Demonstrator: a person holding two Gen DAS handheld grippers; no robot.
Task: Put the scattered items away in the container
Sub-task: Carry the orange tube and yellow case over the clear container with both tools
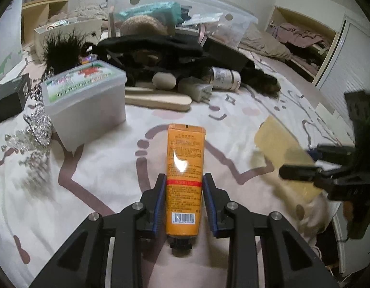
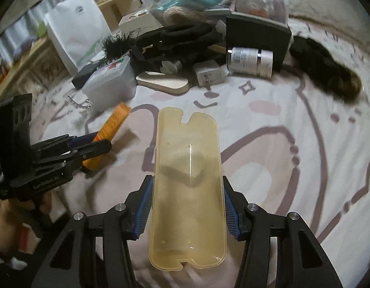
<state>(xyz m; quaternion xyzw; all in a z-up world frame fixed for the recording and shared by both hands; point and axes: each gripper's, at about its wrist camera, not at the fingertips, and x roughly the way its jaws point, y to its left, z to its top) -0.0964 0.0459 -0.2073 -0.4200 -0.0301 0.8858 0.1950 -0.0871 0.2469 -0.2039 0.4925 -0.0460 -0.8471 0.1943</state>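
Observation:
An orange tube point(image 1: 185, 148) with a black cap and a barcode lies lengthwise between the blue pads of my left gripper point(image 1: 184, 176), which is shut on it just above the bedsheet. My right gripper point(image 2: 187, 177) is shut on a translucent yellow plastic lid point(image 2: 187, 139), its pads pressing on both long edges. In the left wrist view the right gripper point(image 1: 305, 160) and the lid point(image 1: 278, 139) show at the right. From the right wrist, the left gripper point(image 2: 101, 140) and the tube point(image 2: 115, 120) sit at the left. A clear storage bin point(image 1: 233, 21) holding several items stands at the back.
Ahead lie a white lidded box point(image 1: 89, 100), a wooden brush point(image 1: 158, 99), a white charger plug point(image 1: 197, 90), a white bottle point(image 1: 224, 78), black clothing point(image 1: 149, 45), a dark hairpiece point(image 2: 329, 69) and a silver tiara point(image 1: 36, 124). A patterned sheet point(image 1: 101, 163) covers the bed.

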